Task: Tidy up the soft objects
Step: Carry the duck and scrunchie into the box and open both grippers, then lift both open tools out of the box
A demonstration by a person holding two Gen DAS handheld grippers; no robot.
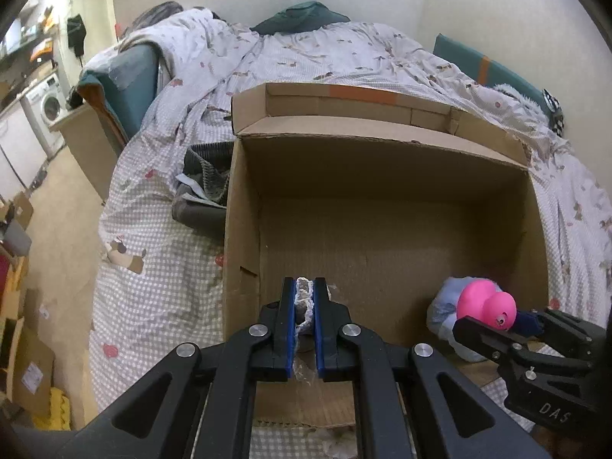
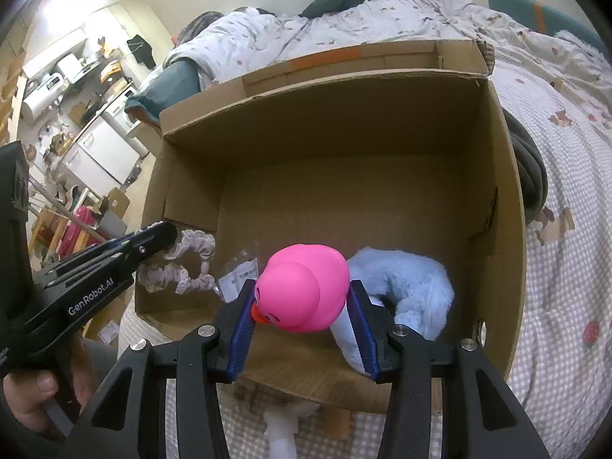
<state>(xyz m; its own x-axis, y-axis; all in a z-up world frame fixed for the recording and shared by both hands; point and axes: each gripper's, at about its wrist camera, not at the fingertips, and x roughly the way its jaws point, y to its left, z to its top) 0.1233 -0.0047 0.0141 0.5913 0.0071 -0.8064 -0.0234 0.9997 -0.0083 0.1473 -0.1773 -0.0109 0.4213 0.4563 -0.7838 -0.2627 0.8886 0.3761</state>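
Observation:
An open cardboard box [image 1: 244, 199] [image 2: 508, 206] stands on the bed. My left gripper [image 1: 305, 298] is shut on a beige lace scrunchie [image 1: 305, 300], held over the box's near left part; the scrunchie [image 2: 183, 267] hangs from it in the right wrist view. My right gripper [image 2: 302, 298] is shut on a pink rubber duck [image 2: 306, 290] over the box's near right part; the duck [image 1: 485, 304] also shows in the left wrist view. A light blue plush [image 2: 413, 287] [image 1: 443, 306] lies inside the box under the duck.
The box sits on a checked quilt [image 1: 160, 267] [image 2: 566, 260]. Dark grey clothing [image 1: 202, 187] [image 2: 529, 176] lies beside the box. A small plastic packet [image 2: 241, 275] lies on the box floor. Kitchen appliances [image 1: 46, 111] and cartons stand left of the bed.

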